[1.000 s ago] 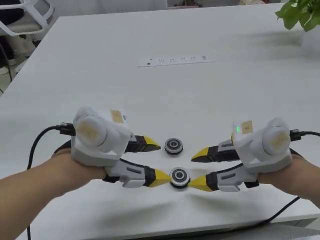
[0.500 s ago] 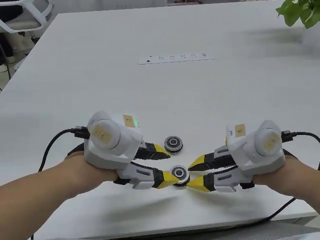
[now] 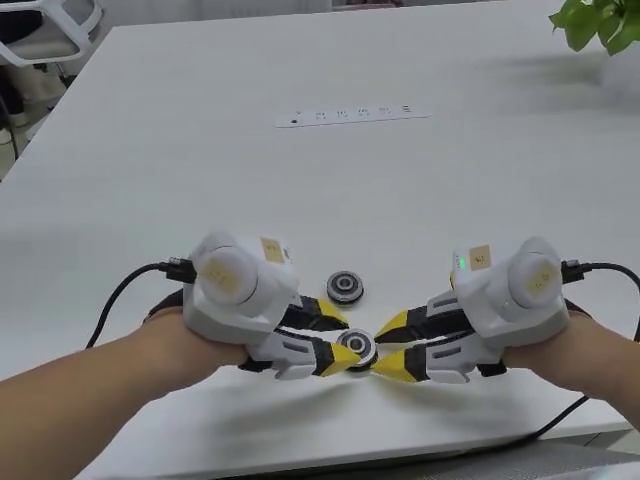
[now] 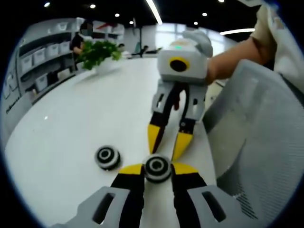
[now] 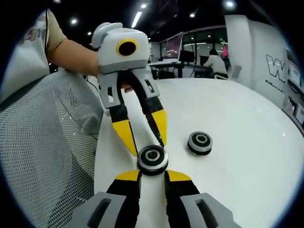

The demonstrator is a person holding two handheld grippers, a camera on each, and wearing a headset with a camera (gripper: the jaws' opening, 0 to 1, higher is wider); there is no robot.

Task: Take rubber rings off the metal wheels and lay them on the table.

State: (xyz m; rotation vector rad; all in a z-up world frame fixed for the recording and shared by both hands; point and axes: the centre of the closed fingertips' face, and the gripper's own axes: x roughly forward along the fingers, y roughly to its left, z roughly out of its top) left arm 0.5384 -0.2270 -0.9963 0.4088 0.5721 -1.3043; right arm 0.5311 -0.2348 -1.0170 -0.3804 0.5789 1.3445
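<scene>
**Both grippers close on the near wheel**

Closing in from both sides, the two grippers have drawn together over the last second, and the wide gap between the right gripper's jaws has narrowed right down. The left gripper [image 3: 340,343] now has the near wheel [image 3: 356,347] between its yellow tips. From the left gripper view the tips press on either side of it, so that reads as a firm hold.

The right gripper [image 3: 384,347] meets it head-on, jaws narrow, tips right at the wheel's edge. Whether they have actually pinched the rubber ring [image 5: 140,160] I cannot tell.

That ring is on its wheel, and the wheel sits low at the near edge of the worktop [image 3: 300,200]. The far wheel [image 3: 345,286] waits just beyond, untouched, apart from both grippers and with its ring on too.

So this looks like the set-up for the first peel, one side bracing and the other about to strip. Nothing has been laid down yet.
</scene>
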